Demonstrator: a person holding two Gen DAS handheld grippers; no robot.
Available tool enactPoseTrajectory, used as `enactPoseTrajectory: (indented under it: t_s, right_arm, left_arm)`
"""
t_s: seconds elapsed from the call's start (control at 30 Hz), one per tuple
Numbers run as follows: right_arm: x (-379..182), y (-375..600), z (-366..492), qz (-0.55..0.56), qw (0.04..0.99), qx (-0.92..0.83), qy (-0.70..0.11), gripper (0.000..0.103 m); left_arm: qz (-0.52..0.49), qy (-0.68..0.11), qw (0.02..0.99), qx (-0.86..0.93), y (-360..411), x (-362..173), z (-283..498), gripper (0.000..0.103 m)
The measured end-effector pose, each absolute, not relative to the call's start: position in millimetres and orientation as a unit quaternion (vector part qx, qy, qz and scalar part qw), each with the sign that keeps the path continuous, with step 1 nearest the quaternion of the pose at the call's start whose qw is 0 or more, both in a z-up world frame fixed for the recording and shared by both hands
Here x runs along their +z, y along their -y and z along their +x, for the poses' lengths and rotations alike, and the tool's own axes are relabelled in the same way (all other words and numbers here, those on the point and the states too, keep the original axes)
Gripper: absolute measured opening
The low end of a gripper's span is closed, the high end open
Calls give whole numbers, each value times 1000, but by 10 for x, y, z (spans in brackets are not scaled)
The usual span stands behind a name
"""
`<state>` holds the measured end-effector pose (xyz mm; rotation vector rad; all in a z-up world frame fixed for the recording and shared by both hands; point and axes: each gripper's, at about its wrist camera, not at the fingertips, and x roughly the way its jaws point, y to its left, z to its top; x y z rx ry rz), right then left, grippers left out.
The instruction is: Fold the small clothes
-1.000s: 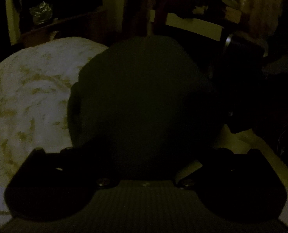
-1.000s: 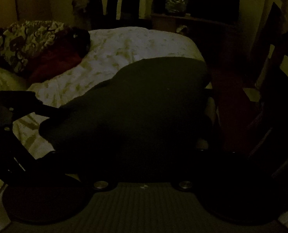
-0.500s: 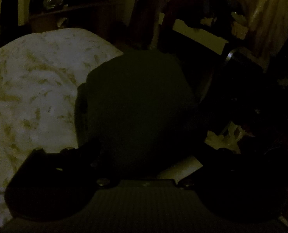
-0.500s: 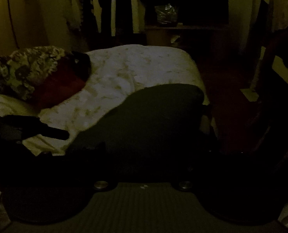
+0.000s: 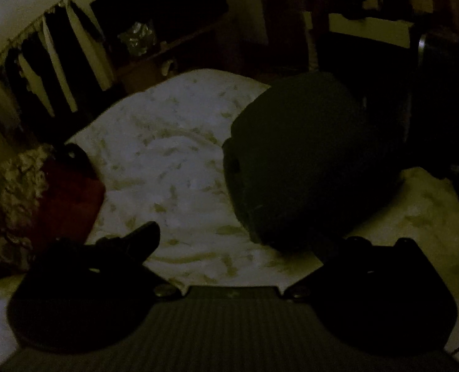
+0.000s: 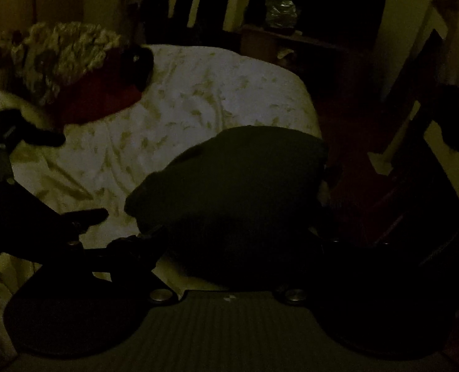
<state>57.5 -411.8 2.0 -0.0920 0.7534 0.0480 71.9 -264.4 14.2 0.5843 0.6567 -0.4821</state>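
The room is very dark. A dark folded garment lies on the right side of the white patterned bed sheet; it also shows in the right wrist view. My left gripper is open and empty, its left finger over bare sheet and its right finger hidden against the garment's near edge. It appears in the right wrist view as dark fingers at the left. My right gripper sits at the garment's near edge; its fingers are lost in the dark.
A floral pillow and a red cushion lie at the bed's head. Hanging clothes and a wooden shelf stand beyond the bed. A chair and dark floor lie to the right.
My left gripper has let go of the garment, opened and swung left, so more sheet and the pillows show. The garment now lies flat on the bed. My right gripper pulled back slightly.
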Motion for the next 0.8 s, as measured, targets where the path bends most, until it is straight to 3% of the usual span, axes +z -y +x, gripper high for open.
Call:
enactPoseTrajectory:
  t_s: [0.8]
  right_arm:
    - [-76,3932,855,-159,907,35,-389,103]
  left_arm:
    - [290,-308,870,-255,2666,59,867,103]
